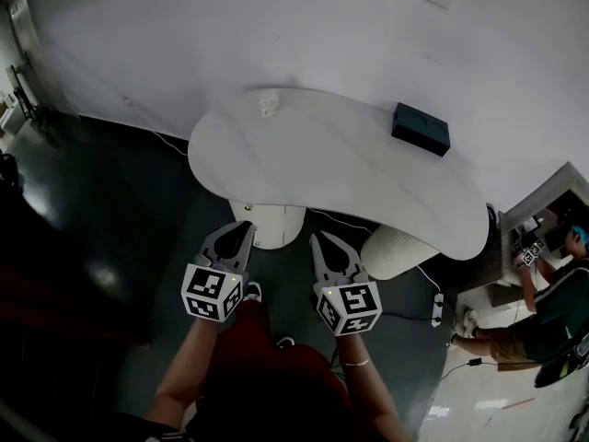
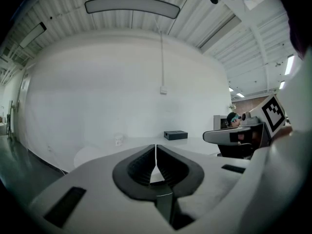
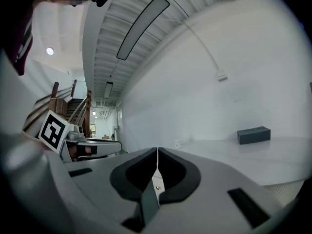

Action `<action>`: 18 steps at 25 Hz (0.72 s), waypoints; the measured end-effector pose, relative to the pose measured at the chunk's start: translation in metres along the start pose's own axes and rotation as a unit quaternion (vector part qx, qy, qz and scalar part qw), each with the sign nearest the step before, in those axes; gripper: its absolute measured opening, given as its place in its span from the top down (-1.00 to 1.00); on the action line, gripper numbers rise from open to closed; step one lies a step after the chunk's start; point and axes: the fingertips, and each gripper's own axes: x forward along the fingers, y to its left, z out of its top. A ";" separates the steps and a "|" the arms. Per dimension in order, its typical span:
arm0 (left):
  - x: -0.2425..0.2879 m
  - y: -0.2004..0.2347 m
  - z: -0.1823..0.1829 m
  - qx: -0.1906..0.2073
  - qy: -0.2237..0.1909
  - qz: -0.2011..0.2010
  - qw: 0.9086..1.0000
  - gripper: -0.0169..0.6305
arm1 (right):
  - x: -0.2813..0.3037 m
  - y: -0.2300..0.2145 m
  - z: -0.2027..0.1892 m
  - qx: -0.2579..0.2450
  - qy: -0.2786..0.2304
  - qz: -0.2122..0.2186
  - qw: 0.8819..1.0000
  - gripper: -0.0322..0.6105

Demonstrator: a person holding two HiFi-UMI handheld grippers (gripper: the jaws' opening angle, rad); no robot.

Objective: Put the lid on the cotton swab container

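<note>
A small white cotton swab container (image 1: 268,104) stands at the far left edge of the white table (image 1: 331,168). It is a tiny pale shape in the left gripper view (image 2: 118,140) and the right gripper view (image 3: 179,143). From here its lid cannot be told apart from it. My left gripper (image 1: 244,226) and right gripper (image 1: 318,238) hang side by side off the table's near edge, well short of the container. Both are shut with nothing between the jaws, as the left gripper (image 2: 155,152) and right gripper (image 3: 157,155) show in their own views.
A dark box (image 1: 421,128) lies at the table's far right. Under the table stand its white pedestal (image 1: 269,225) and a ribbed white bin (image 1: 398,251). A power strip (image 1: 437,308) with cables lies on the dark floor. A person (image 1: 543,320) is at a desk on the right.
</note>
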 end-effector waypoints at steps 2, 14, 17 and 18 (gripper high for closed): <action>0.008 0.008 0.001 -0.001 0.002 0.002 1.000 0.85 | 0.009 -0.003 0.000 0.002 0.005 0.001 1.000 0.85; 0.088 0.073 -0.004 -0.012 0.011 -0.014 1.000 0.85 | 0.098 -0.036 0.000 0.008 0.026 -0.007 1.000 0.85; 0.109 0.097 -0.005 -0.014 0.018 -0.022 0.999 0.85 | 0.131 -0.041 0.001 0.013 0.032 -0.009 0.999 0.85; 0.116 0.105 -0.004 -0.014 0.021 -0.024 0.999 0.85 | 0.142 -0.042 0.003 0.015 0.033 -0.009 0.999 0.85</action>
